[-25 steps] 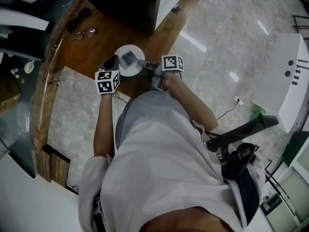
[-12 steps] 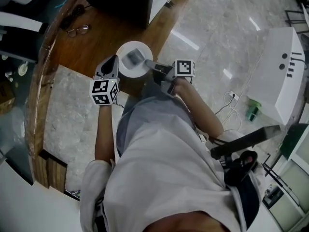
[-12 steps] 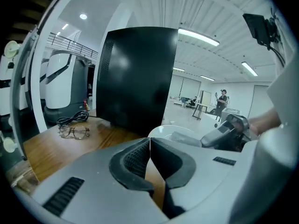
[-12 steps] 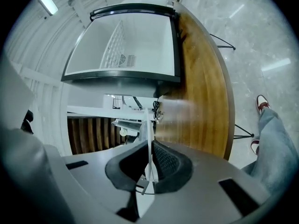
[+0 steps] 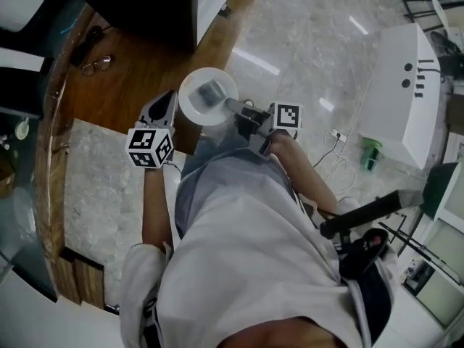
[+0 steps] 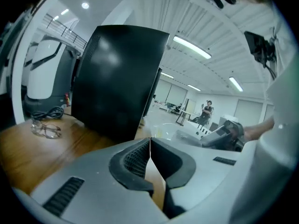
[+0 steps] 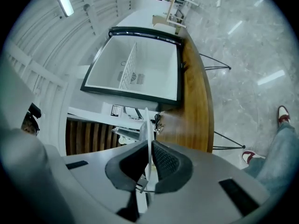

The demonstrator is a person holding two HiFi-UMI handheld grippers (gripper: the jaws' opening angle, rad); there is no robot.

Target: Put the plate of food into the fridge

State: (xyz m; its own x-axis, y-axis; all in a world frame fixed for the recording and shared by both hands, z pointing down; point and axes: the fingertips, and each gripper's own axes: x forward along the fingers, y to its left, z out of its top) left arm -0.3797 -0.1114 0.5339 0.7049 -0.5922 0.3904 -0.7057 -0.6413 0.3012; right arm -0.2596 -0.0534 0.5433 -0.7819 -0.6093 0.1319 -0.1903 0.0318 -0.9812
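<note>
Right tool (image 5: pixel 231 106) tight on plate (image 5: pixel 194 108) rim; left tool (image 5: pixel 171 98) clenched, empty; glasses (image 5: pixel 96 64) on counter (image 5: pixel 145 75) near fridge (image 5: pixel 138 2).

The counter (image 5: pixel 145 71) is brown wood, smooth with a soft sheen. The floor (image 5: pixel 326 49) looks like polished stone, glossy enough to mirror the ceiling lights. The plate (image 5: pixel 190 106) is white and shiny, probably ceramic, though the head view blurs it. The left gripper (image 6: pixel 150 141) and right gripper (image 7: pixel 148 146) have matt grey plastic shells (their pads (image 6: pixel 133 160) are black, ribbed and rubbery). The fridge (image 6: pixel 117 78) face is glossy black. The shirt (image 5: pixel 246 267) is plain white cloth.
</note>
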